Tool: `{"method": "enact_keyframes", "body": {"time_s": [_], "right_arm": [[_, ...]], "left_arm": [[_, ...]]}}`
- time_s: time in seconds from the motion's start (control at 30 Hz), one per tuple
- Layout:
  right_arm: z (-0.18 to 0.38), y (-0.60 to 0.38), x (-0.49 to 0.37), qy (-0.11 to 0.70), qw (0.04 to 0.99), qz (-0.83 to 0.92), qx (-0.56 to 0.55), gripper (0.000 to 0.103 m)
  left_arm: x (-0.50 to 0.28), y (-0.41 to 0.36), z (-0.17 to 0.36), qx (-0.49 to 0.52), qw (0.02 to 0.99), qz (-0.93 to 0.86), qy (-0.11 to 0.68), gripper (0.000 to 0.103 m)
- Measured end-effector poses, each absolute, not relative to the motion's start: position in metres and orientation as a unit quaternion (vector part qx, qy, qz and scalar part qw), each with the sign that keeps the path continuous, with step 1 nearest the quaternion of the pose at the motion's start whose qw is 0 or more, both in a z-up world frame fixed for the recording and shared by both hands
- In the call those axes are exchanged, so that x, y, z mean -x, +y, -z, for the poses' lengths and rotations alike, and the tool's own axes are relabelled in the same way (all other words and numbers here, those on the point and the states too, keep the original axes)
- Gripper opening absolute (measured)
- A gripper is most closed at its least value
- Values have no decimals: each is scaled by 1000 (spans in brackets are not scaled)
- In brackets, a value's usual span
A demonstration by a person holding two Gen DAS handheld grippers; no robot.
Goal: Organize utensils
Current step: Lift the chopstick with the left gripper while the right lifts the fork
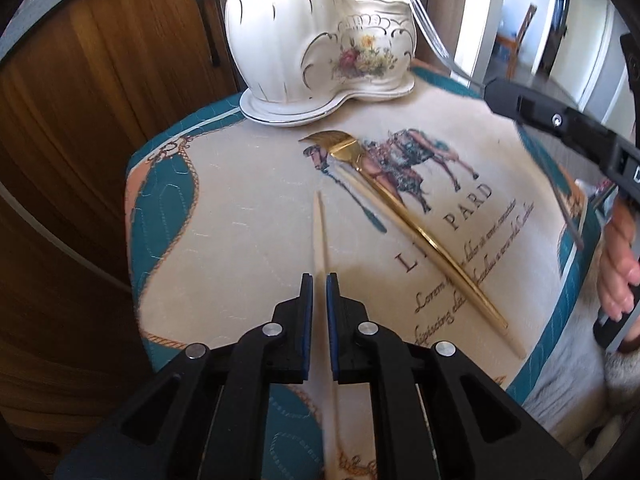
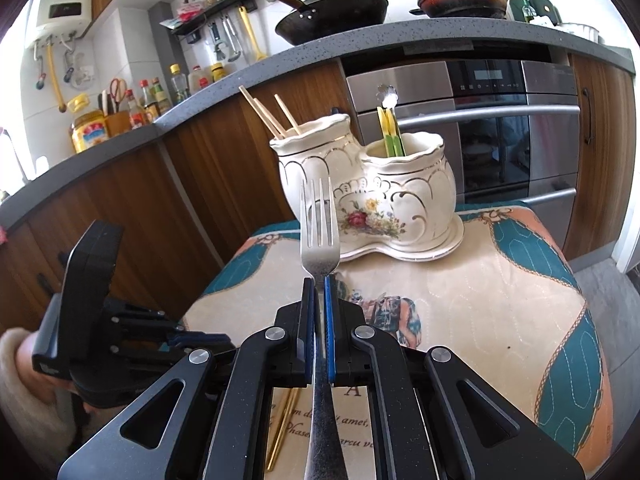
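A white ceramic twin-pot utensil holder (image 1: pixel 320 48) (image 2: pixel 368 196) stands at the far end of a small cloth-covered table. Its tall pot holds wooden chopsticks (image 2: pixel 268 114); its low pot holds yellow-green handled pieces (image 2: pixel 390 132). My left gripper (image 1: pixel 319 280) is shut on a pale chopstick (image 1: pixel 320 224) lying on the cloth. A gold fork (image 1: pixel 404 208) lies beside it, and a second pale chopstick lies under that fork. My right gripper (image 2: pixel 319 280) is shut on a silver fork (image 2: pixel 318 220), tines up, held above the table in front of the holder; it also shows in the left wrist view (image 1: pixel 432 36).
The table (image 1: pixel 240 184) is covered by a beige and teal quilted cloth with a horse print. Wooden cabinets (image 1: pixel 100 80) stand close on the left. An oven (image 2: pixel 500 132) and a grey counter with pans (image 2: pixel 332 12) are behind the table.
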State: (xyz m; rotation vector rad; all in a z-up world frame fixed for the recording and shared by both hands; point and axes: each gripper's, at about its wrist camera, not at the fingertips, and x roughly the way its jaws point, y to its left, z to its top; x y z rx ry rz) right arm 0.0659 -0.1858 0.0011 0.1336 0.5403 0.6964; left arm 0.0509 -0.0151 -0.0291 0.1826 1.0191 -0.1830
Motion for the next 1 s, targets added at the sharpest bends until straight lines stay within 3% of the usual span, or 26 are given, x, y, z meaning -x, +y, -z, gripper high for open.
{"method": "enact_keyframes", "body": {"time_s": [0.2, 0.3, 0.4, 0.57, 0.8, 1.0], "right_arm": [[-2, -192, -66, 263, 898, -345, -76, 6], [-3, -194, -66, 262, 897, -348, -80, 6], [-4, -196, -65, 259, 896, -351, -83, 6], [-6, -199, -64, 255, 896, -352, -87, 6], [-11, -202, -61, 239, 902, -347, -95, 6], [-31, -208, -64, 200, 918, -327, -101, 6]], "left_arm": [[-52, -17, 37, -105, 835, 101, 530, 9], [-51, -15, 36, -111, 828, 99, 541, 19], [-50, -12, 36, -107, 825, 102, 546, 19], [-51, -7, 36, -90, 830, 107, 540, 6], [-47, -3, 26, -76, 849, 109, 512, 6], [-34, -6, -13, -59, 898, 125, 418, 6]]}}
